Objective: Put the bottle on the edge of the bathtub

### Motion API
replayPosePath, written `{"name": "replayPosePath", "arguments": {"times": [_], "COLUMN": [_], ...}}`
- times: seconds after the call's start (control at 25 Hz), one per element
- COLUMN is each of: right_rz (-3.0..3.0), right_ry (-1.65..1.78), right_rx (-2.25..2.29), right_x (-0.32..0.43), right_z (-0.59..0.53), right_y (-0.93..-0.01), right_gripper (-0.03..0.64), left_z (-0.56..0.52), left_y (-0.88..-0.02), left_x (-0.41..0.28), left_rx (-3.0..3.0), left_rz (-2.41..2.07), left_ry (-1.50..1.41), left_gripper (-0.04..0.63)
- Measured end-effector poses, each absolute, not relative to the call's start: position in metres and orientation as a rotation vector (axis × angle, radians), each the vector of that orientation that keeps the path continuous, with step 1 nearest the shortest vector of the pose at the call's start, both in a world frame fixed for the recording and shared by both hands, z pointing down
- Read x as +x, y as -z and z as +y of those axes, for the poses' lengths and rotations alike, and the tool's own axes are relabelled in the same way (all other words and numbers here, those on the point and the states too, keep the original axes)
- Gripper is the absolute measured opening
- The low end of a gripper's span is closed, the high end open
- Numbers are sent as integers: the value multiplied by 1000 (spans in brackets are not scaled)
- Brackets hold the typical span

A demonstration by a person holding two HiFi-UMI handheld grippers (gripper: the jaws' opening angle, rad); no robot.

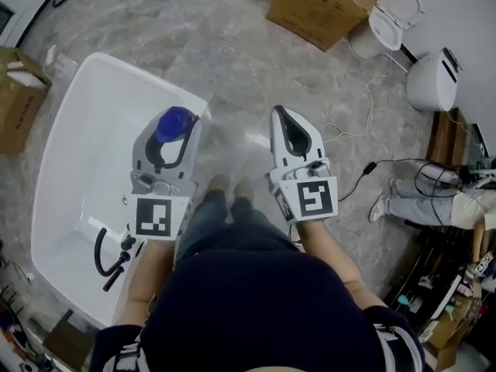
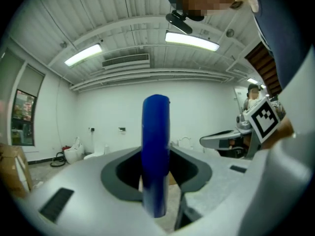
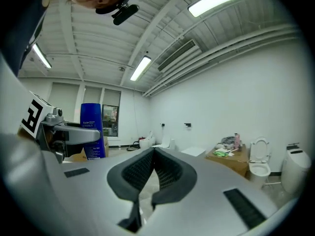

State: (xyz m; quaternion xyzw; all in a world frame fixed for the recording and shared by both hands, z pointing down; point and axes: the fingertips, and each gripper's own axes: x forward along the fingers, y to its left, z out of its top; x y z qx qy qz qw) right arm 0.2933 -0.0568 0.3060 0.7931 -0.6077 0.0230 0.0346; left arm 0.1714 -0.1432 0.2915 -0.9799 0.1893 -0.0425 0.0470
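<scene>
A blue bottle (image 1: 173, 121) stands upright between the jaws of my left gripper (image 1: 177, 128), which is shut on it. In the head view it hangs over the right side of the white bathtub (image 1: 77, 122), near the rim. The left gripper view shows the bottle (image 2: 156, 151) edge-on between the grey pads of the left gripper (image 2: 156, 183). My right gripper (image 1: 281, 115) is held beside it over the marble floor, shut and empty. In the right gripper view the jaws of the right gripper (image 3: 153, 154) meet at the tips, and the bottle (image 3: 91, 130) appears at the left.
A black hose fitting (image 1: 108, 258) lies in the tub's near end. Cardboard boxes (image 1: 322, 6) (image 1: 17, 99) stand at the back and far left. A toilet (image 1: 391, 18) and another white fixture (image 1: 434, 80) sit at the right, with cables (image 1: 372, 161) on the floor. Someone's legs (image 1: 422, 204) show at the right.
</scene>
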Motion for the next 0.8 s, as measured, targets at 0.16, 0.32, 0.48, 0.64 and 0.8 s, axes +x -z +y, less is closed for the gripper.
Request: {"name": "replayPosePath", "arguments": {"times": [0.16,0.32,0.48,0.64,0.8], "right_rz": [-2076,-2222,-2354,-2465,-2542], "right_ry": [-58,-39,-36,-26,-17], "right_rx": [2274,2143,2009,1879,1789], "right_x": [265,236,201,161,133], "right_z": [-99,-130,-154,-167,-175], "right_y": [-303,-298,-296,-298,-295], "right_gripper": [15,15,15,15,15], "left_z": [-167,-181,-185,-180,-174], "left_y": [-291,-289,-288,-290,-292], "left_x": [124,79,33,-9,-34], "left_rx": [-2916,-2817,-2734,-2660,-2620], "left_rz": [867,1081,1290,1438,1546], "left_ry": [155,169,212,213,227], "left_gripper": [152,152,152,152,152]}}
